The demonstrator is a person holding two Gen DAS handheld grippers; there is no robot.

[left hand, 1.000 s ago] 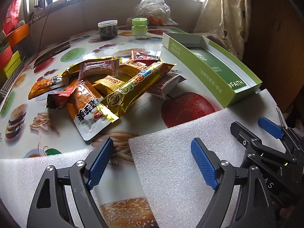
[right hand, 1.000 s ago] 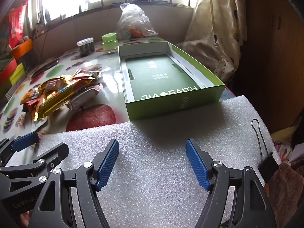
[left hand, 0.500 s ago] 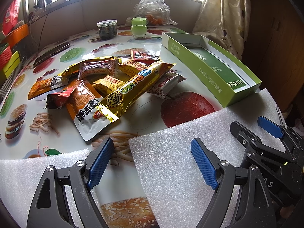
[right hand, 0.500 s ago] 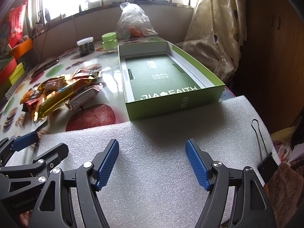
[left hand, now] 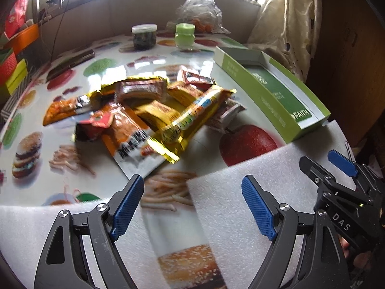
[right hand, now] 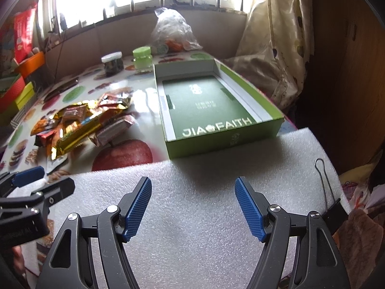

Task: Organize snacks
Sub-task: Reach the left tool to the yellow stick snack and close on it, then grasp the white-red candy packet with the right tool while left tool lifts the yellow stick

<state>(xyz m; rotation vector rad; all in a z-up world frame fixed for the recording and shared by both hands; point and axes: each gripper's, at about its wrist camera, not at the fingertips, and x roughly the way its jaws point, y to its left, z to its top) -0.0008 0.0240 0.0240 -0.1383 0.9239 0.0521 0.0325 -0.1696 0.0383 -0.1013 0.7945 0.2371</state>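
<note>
A pile of snack packets (left hand: 144,110) in orange, yellow and gold wrappers lies on the printed tablecloth, ahead of my left gripper (left hand: 192,204), which is open and empty. The pile also shows in the right wrist view (right hand: 79,122), at the left. A long gold packet (left hand: 192,115) lies on top. An open green box (right hand: 211,110) marked JIA FAITH stands ahead of my right gripper (right hand: 193,207), which is open and empty above white foam. The box also shows in the left wrist view (left hand: 272,91).
White foam sheets (right hand: 204,204) cover the near table edge. A dark jar (left hand: 144,36), a green jar (left hand: 184,36) and a plastic bag (left hand: 199,12) stand at the back. A binder clip (right hand: 332,207) lies at the right. Coloured boxes (left hand: 14,72) sit at the left.
My left gripper has moved forward toward the snack pile, and its view is blurred by motion. My right gripper has risen a little. Both remain open.
</note>
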